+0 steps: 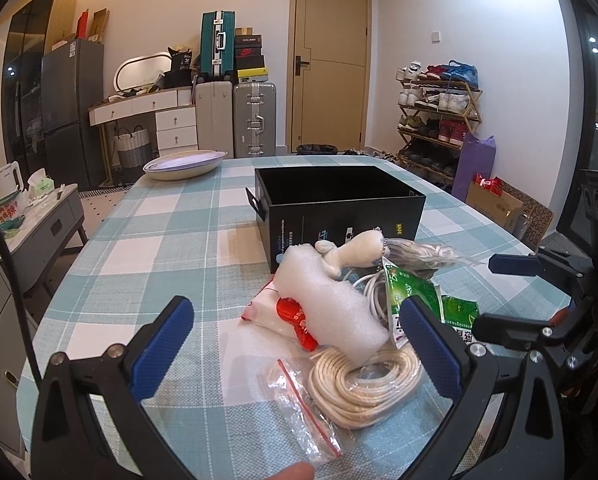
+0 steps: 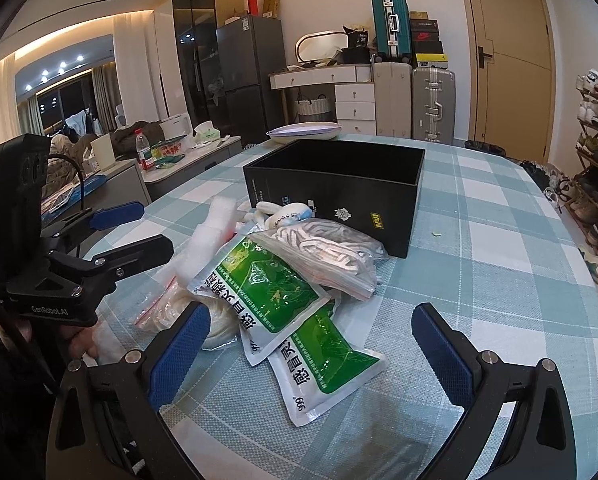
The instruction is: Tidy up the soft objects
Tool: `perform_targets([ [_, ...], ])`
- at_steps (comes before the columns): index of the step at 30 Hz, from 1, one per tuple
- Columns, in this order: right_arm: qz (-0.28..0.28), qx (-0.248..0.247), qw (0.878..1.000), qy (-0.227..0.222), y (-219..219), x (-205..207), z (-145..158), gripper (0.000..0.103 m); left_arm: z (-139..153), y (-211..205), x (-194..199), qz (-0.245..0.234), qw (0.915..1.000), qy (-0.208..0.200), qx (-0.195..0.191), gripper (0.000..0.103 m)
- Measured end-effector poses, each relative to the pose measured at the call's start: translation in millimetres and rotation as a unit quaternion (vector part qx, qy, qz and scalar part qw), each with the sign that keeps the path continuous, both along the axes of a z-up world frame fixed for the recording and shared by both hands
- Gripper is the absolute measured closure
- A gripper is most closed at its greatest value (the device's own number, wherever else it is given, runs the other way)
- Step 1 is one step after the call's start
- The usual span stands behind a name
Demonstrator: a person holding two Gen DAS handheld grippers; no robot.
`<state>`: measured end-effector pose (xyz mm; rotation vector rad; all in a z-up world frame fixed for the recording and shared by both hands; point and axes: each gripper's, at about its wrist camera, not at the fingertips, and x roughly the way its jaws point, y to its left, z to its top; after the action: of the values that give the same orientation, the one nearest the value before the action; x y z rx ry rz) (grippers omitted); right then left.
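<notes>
- The soft things lie heaped on the tabletop (image 1: 171,216) just in front of the open black box (image 2: 339,188), likely their destination.
- The left tongs (image 1: 295,330) gape wide and empty, framing the white foam block (image 1: 327,300) and coiled cord (image 1: 363,384).
- The right tongs (image 2: 311,340) also stand wide, holding nothing, around the green sachets (image 2: 283,292), suggesting a first pick.

A home — fridge (image 1: 73,92), suitcases (image 1: 255,120), shoe rack (image 1: 439,120), checked dining table (image 1: 159,240).
</notes>
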<state>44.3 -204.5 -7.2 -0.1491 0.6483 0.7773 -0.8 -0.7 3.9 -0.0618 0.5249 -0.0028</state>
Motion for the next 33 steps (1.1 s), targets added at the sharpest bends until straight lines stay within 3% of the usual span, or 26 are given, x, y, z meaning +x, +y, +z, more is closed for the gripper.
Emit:
perform_targets([
  [9, 0.024, -0.019, 1.000, 0.008, 14.5, -0.8, -2.7, 0.005, 1.8, 7.4, 2.3, -0.015, 0.9996, 0.001, -0.024, 0.000],
  [30, -0.042, 0.036, 0.998, 0.025, 1.2, 26.5, 24.3, 0.005, 15.1, 15.6, 12.3, -0.008, 0.9997, -0.005, -0.022, 0.000],
  [33, -0.056, 0.020, 0.998, 0.030, 5.3, 34.2, 29.4, 0.005, 19.8, 17.2, 18.9, -0.010, 0.9997, -0.001, -0.024, 0.000],
])
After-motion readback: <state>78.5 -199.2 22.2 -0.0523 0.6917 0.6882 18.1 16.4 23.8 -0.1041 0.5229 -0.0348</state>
